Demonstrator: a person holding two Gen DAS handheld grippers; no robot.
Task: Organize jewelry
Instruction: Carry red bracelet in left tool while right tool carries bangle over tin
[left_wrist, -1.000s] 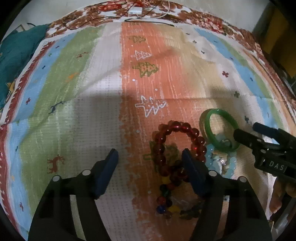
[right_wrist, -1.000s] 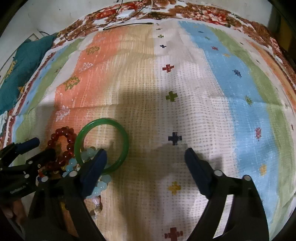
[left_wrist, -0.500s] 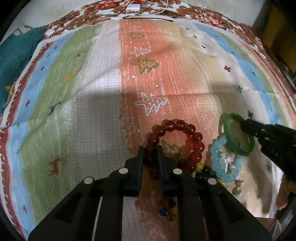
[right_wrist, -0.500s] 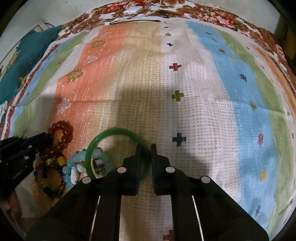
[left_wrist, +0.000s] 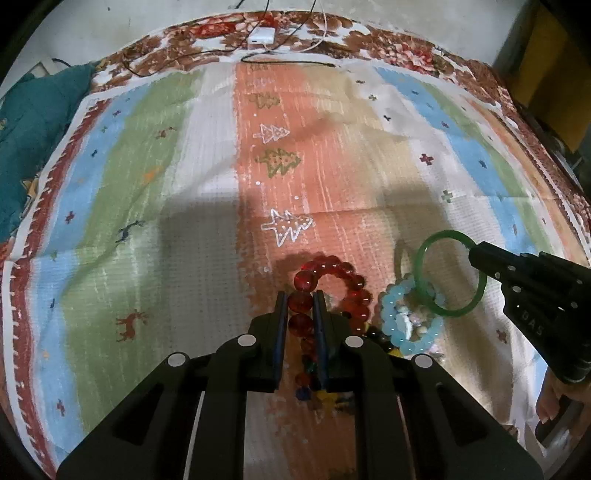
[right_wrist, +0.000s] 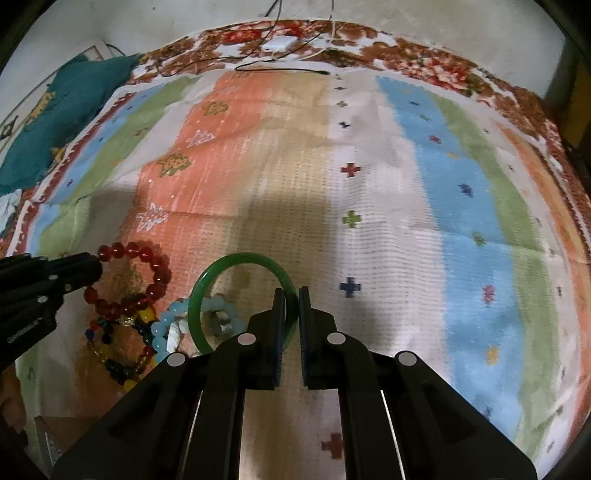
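My left gripper (left_wrist: 300, 301) is shut on the red bead bracelet (left_wrist: 341, 275), which it lifts off the striped cloth; it also shows in the right wrist view (right_wrist: 147, 266). My right gripper (right_wrist: 291, 295) is shut on the green bangle (right_wrist: 236, 260), held tilted above the cloth; the bangle also shows in the left wrist view (left_wrist: 424, 273). A light blue bead bracelet (left_wrist: 402, 325) lies under the bangle, with a multicolour bead strand (right_wrist: 118, 354) beside it.
The striped cloth (right_wrist: 369, 184) covers the bed. A teal cushion (left_wrist: 33, 125) lies at the far left. A white charger and cables (left_wrist: 262, 37) lie at the far edge.
Both grippers closed from open, the left on the red bracelet and the right on the green bangle. Both pieces have been raised slightly since.
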